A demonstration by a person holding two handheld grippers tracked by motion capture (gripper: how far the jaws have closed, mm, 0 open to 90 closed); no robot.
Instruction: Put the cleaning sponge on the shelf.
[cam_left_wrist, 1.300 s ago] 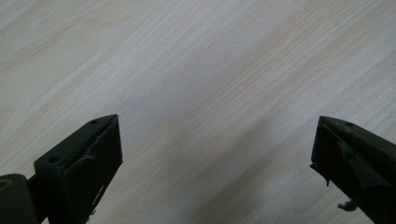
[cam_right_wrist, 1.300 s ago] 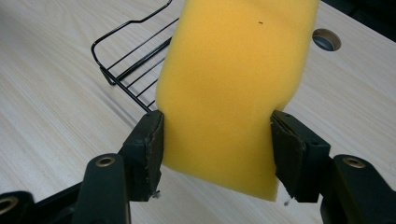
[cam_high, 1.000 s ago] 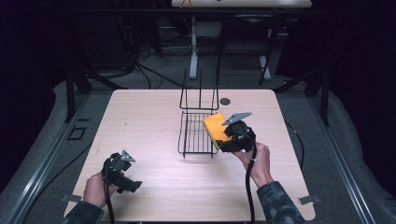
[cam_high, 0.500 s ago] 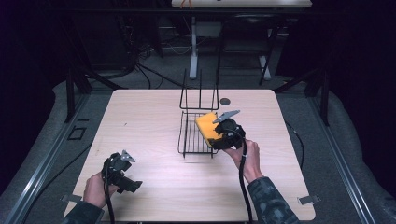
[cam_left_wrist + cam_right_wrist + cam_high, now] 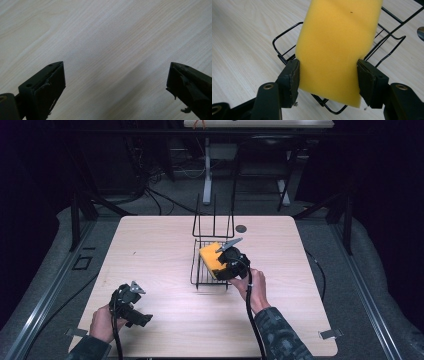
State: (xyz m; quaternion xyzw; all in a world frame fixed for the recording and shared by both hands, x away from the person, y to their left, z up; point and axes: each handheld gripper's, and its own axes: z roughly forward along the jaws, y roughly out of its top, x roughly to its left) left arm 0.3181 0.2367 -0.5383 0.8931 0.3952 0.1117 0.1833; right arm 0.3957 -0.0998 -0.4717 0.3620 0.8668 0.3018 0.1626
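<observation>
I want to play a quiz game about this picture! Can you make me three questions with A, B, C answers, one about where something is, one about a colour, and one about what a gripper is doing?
1. Where is the sponge?
A. Over the wire basket
B. On the floor
C. Beside the left gripper

2. What colour is the sponge?
A. Blue
B. Yellow
C. Pink

3. What is the left gripper doing?
A. Squeezing the sponge
B. Holding the basket
C. Open, with nothing in it

Answers:
1. A, because the high view shows the sponge above the black wire basket in the middle of the table.
2. B, because the right gripper view shows it plain yellow.
3. C, because the left gripper view shows its jaws wide apart over bare wood, while the right gripper is the one clamping the sponge.
</observation>
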